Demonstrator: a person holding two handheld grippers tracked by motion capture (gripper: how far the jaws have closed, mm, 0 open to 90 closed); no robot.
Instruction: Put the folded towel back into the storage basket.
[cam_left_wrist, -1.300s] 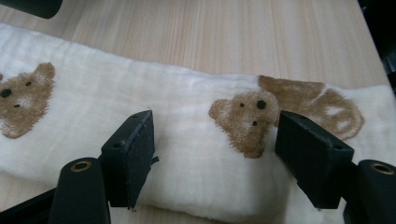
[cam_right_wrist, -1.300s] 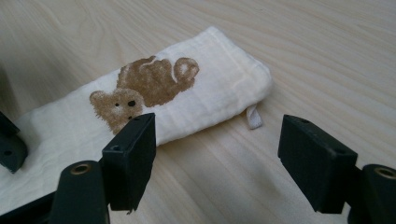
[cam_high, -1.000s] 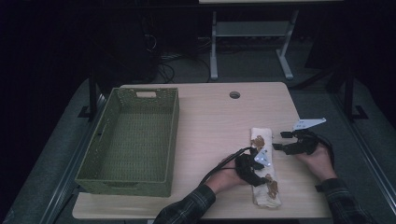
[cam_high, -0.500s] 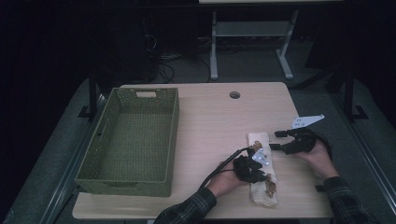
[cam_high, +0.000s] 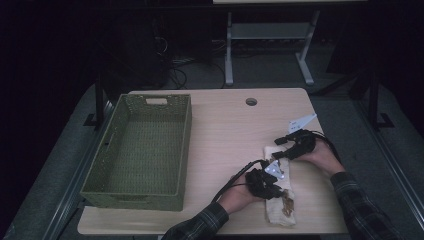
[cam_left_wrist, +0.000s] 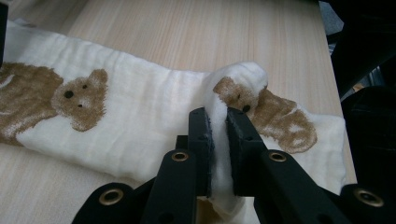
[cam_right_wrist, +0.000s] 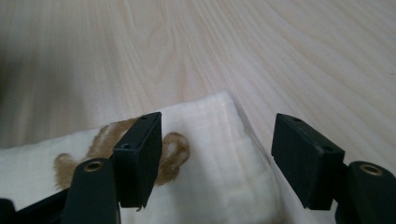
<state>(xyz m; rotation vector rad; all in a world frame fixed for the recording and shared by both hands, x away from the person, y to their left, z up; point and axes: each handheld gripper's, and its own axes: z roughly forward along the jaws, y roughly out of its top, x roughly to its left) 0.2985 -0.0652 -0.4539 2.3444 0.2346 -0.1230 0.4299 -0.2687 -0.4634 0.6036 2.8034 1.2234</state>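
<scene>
Lying long-ways on the pale wooden tabletop (cam_high: 225, 130), the white folded cloth with brown bears (cam_left_wrist: 140, 107) runs from near to far. Left tongs (cam_left_wrist: 218, 133) pinch its near part. Right tongs (cam_right_wrist: 217, 154), closing but not gripping, straddle its far end.

High view above the near edge, looking forward and down, both gripper views close over the surface (cam_high: 225, 130), sharing the cloth (cam_left_wrist: 140, 116)
</scene>
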